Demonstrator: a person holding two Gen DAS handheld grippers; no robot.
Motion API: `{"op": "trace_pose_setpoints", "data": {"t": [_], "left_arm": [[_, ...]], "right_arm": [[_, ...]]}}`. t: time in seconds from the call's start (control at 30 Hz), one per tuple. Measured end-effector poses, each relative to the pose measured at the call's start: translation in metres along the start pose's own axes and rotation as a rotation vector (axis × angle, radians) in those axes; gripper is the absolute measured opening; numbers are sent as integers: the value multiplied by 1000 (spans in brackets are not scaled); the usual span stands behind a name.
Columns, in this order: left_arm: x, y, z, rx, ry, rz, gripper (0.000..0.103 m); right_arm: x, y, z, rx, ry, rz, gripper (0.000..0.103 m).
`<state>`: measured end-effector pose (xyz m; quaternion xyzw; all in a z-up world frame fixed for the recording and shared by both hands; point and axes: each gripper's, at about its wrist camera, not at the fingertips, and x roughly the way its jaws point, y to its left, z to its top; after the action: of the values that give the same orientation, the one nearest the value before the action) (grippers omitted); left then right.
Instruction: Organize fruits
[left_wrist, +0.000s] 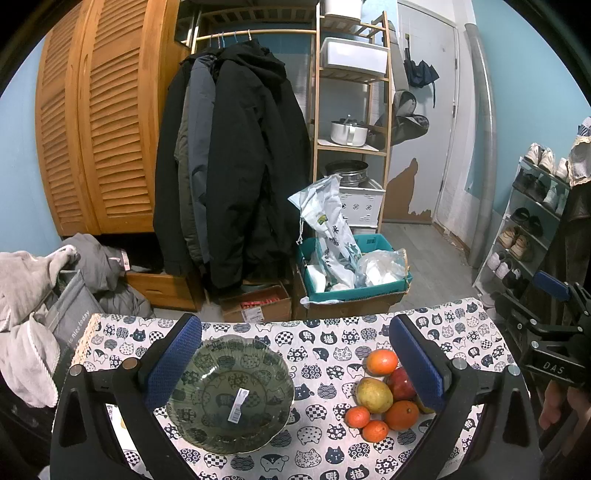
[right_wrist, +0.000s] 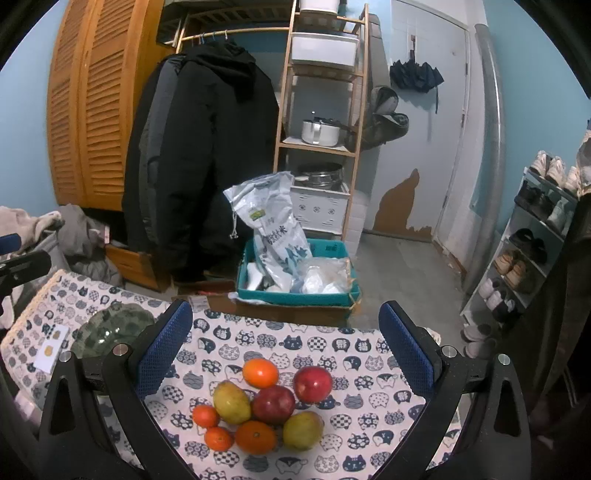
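A pile of fruit (right_wrist: 266, 406) lies on the cat-print tablecloth (right_wrist: 332, 350): two red apples (right_wrist: 312, 384), two yellow-green mangoes (right_wrist: 231, 401) and several oranges (right_wrist: 260, 372). My right gripper (right_wrist: 286, 343) is open and empty, just behind the pile. A green glass bowl (left_wrist: 232, 395) with a sticker inside stands left of the fruit (left_wrist: 384, 398); it also shows in the right wrist view (right_wrist: 110, 332). My left gripper (left_wrist: 295, 354) is open and empty, its left finger over the bowl's rim and its right finger over the fruit.
A white card (right_wrist: 50, 349) lies on the cloth left of the bowl. Past the table's far edge are a teal box of bags (right_wrist: 295, 280), hanging coats (left_wrist: 236, 166), a wooden shelf (left_wrist: 351, 110) and a shoe rack (right_wrist: 528, 251).
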<state>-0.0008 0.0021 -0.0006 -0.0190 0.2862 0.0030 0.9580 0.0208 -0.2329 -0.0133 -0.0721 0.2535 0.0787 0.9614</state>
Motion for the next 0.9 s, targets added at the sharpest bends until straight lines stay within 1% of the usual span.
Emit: {"op": "trace_pose_setpoints", "data": {"t": [0.2, 0.8, 0.9], "left_arm": [[0, 0, 0, -1, 1, 0, 102], [0, 1, -1, -5, 4, -2, 102], [0, 0, -5, -6, 5, -1, 102]], "right_arm": [[-2, 0, 2, 1, -8, 17, 100], [-2, 0, 2, 5, -6, 20, 100], [-2, 0, 2, 4, -6, 19, 100]]}}
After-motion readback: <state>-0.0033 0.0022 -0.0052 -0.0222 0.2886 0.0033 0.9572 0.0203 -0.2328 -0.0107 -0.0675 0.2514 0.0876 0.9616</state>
